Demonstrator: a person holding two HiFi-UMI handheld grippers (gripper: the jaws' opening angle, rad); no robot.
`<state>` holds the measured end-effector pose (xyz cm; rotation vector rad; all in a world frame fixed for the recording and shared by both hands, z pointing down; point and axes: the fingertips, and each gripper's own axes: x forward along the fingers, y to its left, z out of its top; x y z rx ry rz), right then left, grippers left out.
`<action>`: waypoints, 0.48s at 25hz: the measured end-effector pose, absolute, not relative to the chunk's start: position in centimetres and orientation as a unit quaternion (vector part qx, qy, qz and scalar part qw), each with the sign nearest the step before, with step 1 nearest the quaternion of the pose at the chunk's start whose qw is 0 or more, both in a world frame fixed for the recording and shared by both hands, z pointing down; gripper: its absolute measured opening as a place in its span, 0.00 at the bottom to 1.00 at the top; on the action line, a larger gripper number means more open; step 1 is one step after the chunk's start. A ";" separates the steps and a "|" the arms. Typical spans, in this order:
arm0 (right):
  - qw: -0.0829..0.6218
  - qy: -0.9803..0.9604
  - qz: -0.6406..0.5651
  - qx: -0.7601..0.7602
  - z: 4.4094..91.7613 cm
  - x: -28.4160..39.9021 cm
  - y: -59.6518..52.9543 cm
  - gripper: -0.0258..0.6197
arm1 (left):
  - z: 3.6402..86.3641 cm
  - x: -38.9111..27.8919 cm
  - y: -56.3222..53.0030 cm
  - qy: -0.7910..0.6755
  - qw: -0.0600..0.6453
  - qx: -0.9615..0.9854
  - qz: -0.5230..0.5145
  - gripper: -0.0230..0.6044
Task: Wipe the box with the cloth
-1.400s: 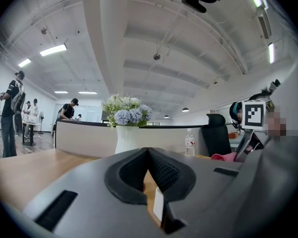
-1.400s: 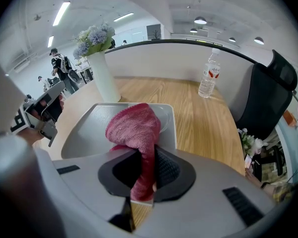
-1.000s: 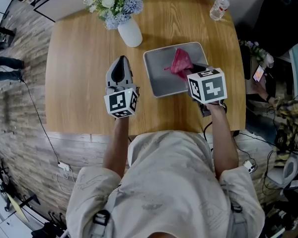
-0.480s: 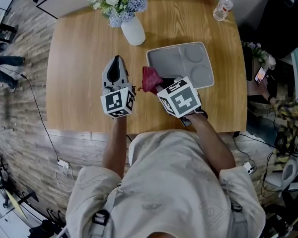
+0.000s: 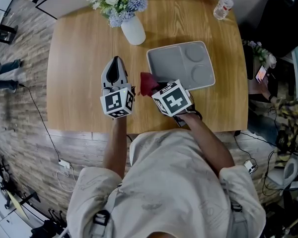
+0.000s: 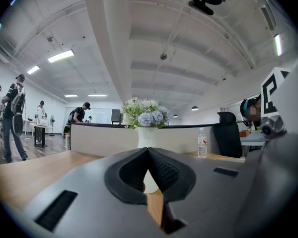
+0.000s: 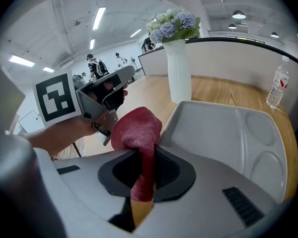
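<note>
The box is a shallow grey tray (image 5: 176,63) with round wells (image 7: 228,143), lying on the wooden table (image 5: 79,48). My right gripper (image 5: 151,86) (image 7: 145,175) hovers at the tray's near-left corner, shut on a dark red cloth (image 5: 148,82) (image 7: 139,133) that bunches above the jaws. My left gripper (image 5: 116,73) (image 6: 148,170) floats to the left of the cloth over bare wood, jaws shut and holding nothing. It points toward the white vase.
A white vase of flowers (image 5: 131,29) (image 6: 144,118) (image 7: 179,68) stands behind the tray's left side. A water bottle (image 5: 223,6) (image 7: 277,88) sits at the table's far right corner. Office chairs and people are beyond the table.
My right gripper carried the red cloth from inside the tray leftward to the tray's near-left corner. The tray now lies bare. My left gripper barely moved.
</note>
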<state>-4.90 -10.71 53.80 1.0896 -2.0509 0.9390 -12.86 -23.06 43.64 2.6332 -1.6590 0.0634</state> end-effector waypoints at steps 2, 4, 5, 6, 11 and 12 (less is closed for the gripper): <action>0.310 -0.776 0.359 0.415 53.8 -4.7 -10.6 0.14 | 43.8 -12.7 -23.0 -0.532 0.016 0.847 0.021 0.05; 0.307 -0.774 0.362 0.418 53.8 -4.3 -10.6 0.14 | 43.8 -12.5 -22.9 -0.530 0.016 0.848 0.021 0.05; 0.307 -0.773 0.363 0.421 53.8 -4.0 -10.6 0.14 | 43.8 -12.4 -22.9 -0.529 0.016 0.848 0.021 0.05; 0.307 -0.770 0.364 0.425 53.9 -3.7 -10.6 0.14 | 43.8 -12.3 -22.9 -0.528 0.016 0.849 0.021 0.05; 0.308 -0.758 0.372 0.438 54.5 -2.1 -10.6 0.14 | 44.0 -12.2 -22.9 -0.526 0.017 0.850 0.024 0.05; 0.307 -0.758 0.373 0.438 54.5 -2.0 -10.6 0.14 | 44.0 -12.1 -22.9 -0.525 0.017 0.850 0.024 0.05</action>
